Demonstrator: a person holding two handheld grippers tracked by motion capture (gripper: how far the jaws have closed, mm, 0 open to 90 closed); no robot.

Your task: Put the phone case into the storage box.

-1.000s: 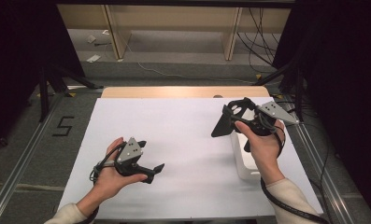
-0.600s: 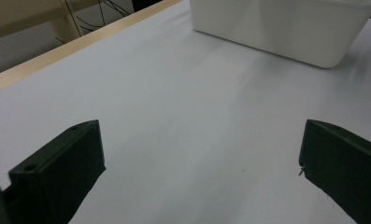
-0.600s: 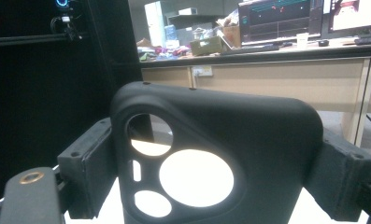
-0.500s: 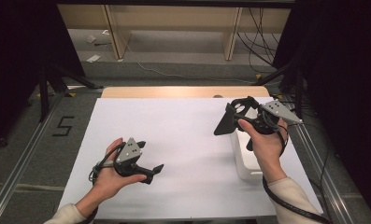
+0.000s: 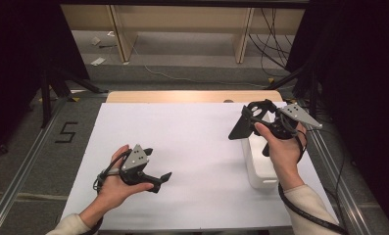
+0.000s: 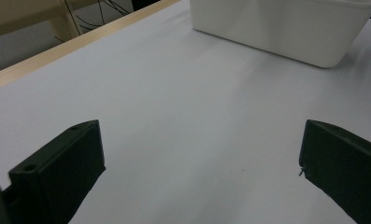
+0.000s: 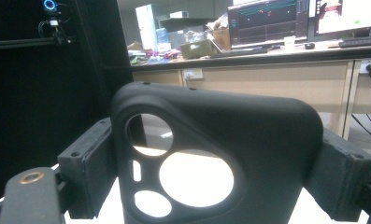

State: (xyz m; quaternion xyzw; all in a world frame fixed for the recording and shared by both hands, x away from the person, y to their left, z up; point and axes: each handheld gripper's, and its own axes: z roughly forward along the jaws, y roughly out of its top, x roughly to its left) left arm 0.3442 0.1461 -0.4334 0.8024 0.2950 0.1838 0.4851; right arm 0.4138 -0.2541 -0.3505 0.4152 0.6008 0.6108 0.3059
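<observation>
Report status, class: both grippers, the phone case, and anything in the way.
Left gripper open, low over the table. Right gripper shut on black phone case, raised over white bin. Nothing blocking.

tools [image 5: 155, 178]: black, grey plates | cables: black | sleeves: apparently cream

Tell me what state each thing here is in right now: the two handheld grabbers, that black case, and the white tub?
Left gripper: open, holding nothing, low over the white table.
Right gripper: shut on the phone case, raised above the tub.
Phone case: clamped by its side edges between the jaws, empty, camera cut-outs see-through.
White tub: upright on the table, lidless; contents cannot be seen.
</observation>
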